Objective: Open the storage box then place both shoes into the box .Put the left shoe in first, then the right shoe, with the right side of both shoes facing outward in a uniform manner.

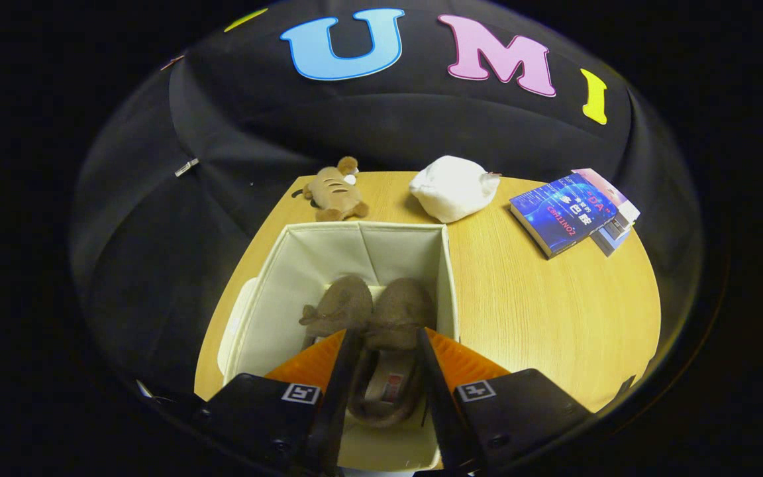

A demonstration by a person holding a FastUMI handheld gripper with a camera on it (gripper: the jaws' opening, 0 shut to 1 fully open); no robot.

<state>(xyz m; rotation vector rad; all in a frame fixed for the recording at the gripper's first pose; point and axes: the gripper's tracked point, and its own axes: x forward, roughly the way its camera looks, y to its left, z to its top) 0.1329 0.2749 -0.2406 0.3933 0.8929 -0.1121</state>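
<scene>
We've got the gripper [385, 344] over the open storage box [269, 291] near the table's [554, 311] left edge, fingers spread around the right shoe [391, 358] but maybe not gripping it, left shoe [338, 308] snug beside it inside.

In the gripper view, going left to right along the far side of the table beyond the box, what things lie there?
Plush toy → white pouch → stack of books. Nearer, the gripper straddles a shoe inside the storage box.
</scene>
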